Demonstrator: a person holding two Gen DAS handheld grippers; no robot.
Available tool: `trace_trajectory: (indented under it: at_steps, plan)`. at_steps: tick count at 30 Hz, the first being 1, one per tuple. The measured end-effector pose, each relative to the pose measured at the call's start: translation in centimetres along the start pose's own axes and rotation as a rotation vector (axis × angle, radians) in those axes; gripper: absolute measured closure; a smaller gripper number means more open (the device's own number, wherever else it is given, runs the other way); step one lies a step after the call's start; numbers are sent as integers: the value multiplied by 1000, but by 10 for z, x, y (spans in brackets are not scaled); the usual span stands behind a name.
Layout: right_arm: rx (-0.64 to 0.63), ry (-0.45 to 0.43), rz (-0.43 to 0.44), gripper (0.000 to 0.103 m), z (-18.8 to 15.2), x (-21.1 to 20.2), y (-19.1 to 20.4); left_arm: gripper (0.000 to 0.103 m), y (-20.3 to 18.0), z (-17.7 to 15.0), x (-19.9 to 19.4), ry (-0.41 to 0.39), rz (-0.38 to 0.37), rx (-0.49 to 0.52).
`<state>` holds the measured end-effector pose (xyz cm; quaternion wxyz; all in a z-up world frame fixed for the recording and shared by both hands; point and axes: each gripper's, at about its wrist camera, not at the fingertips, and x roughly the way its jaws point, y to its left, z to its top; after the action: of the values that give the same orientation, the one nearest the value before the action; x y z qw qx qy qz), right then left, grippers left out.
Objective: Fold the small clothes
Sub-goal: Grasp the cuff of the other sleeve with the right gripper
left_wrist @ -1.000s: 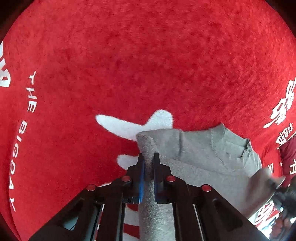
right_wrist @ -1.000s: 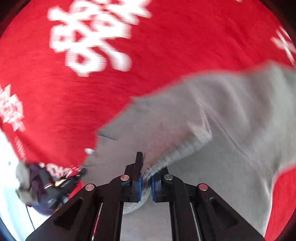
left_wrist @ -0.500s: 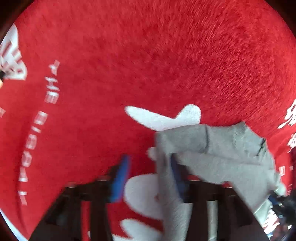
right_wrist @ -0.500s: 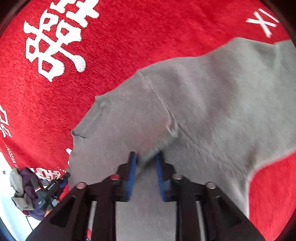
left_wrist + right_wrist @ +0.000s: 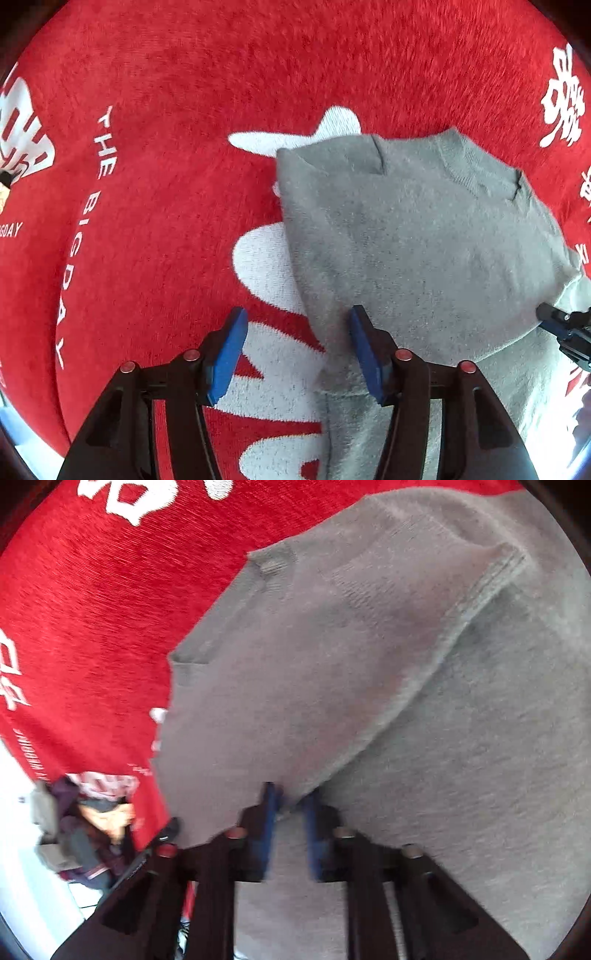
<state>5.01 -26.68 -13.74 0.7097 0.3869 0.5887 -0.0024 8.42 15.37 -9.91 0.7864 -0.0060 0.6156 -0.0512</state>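
A small grey knitted sweater (image 5: 417, 240) lies on a red cloth (image 5: 184, 110) with white lettering, its collar at the far side. My left gripper (image 5: 295, 350) is open and empty, its blue pads straddling the sweater's left edge. In the right wrist view the sweater (image 5: 369, 664) fills most of the frame, one layer folded over another. My right gripper (image 5: 291, 805) has its pads slightly apart, with the folded edge of the sweater lying between them. The view is blurred. The right gripper's tip also shows in the left wrist view (image 5: 565, 325).
The red cloth carries large white characters (image 5: 561, 99) and the words THE BIG DAY (image 5: 85, 206). At the lower left of the right wrist view a person in dark clothes (image 5: 88, 830) sits beyond the cloth's edge.
My left gripper has opened wide and let go of the sweater's edge. The sweater now lies flat on the cloth. My right gripper's pads have parted a little and moved down onto the sweater.
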Motion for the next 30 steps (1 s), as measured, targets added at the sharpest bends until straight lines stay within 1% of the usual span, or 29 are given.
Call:
trace_trajectory:
  at_steps: [1,5,7,9,11,13,15,17,20,22,26,30]
  plan:
    - [-7,0,-6,95,-2,-6,-4,38,2,-1,-2,4,7,-3]
    - [-63,21,-89,95,-14,-24,-10,38,8,-9,-17,16,10,-6]
    - [-61,31,-96,88,-19,-30,-14,38,2,-12,-26,23,17,5]
    - [-47,36,-103,81,-26,-39,-21,38,-1,-16,-39,27,10,23]
    - [-35,33,-107,60,-32,-46,-27,38,-19,-21,-47,29,-4,51]
    - [-19,24,-103,53,-38,-53,-33,38,-46,-26,-48,39,-23,76]
    - [-1,21,-97,53,-44,-60,-40,38,-75,-30,-47,54,-54,95]
    - [16,20,-88,52,-49,-66,-47,38,-96,-32,-52,68,-81,114]
    - [42,9,-63,50,-53,-80,-63,38,-133,-43,-52,92,-117,147]
    - [52,-8,-52,50,-53,-90,-74,38,-160,-50,-51,104,-138,169]
    - [98,-93,-56,50,-41,-122,-108,38,-213,-57,-47,121,-160,206]
    - [212,-206,-68,50,-20,-166,-164,38,-256,-60,-40,135,-174,224]
